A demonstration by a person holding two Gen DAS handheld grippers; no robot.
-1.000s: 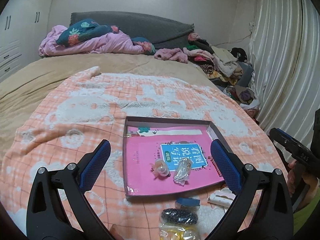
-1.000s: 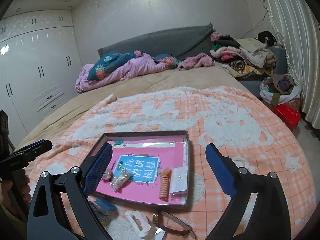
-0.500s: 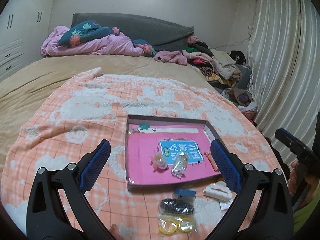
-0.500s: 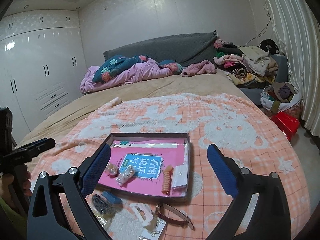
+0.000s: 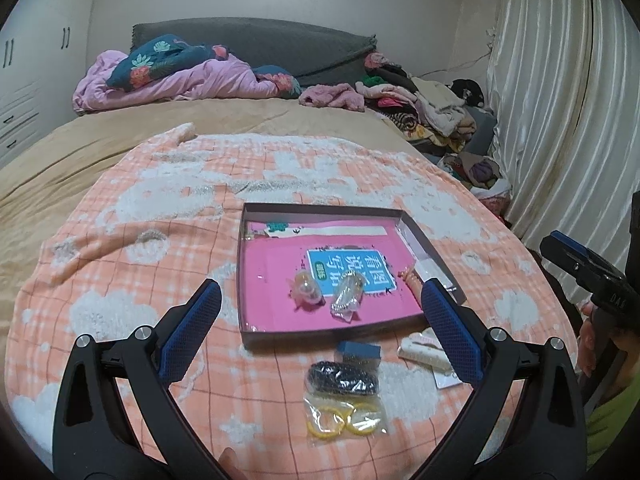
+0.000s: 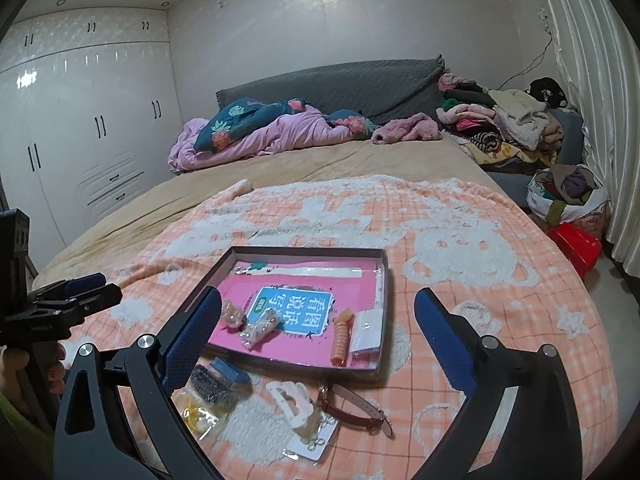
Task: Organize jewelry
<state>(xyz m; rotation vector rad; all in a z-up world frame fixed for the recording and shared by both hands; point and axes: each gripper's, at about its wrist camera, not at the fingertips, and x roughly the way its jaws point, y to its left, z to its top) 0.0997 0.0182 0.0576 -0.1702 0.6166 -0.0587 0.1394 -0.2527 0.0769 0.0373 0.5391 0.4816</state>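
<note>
Bedroom, peach-and-white checked fleece blanket (image 5: 132, 264) over the bed. Left gripper (image 5: 320, 328) spread wide, empty. Right gripper (image 6: 316, 332) likewise wide, grasping nothing. Shallow grey cardboard tray with pink lining (image 5: 320, 210) just ahead of both; bagged yellow rings (image 5: 344, 418) and white hair claw (image 6: 290, 398) nearer, outside it.

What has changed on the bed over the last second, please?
Both tongs, left and right, drew back and up from the tray, bringing the yellow rings bag and watch into view. Both stayed open and empty; nothing on the blanket moved.
</note>
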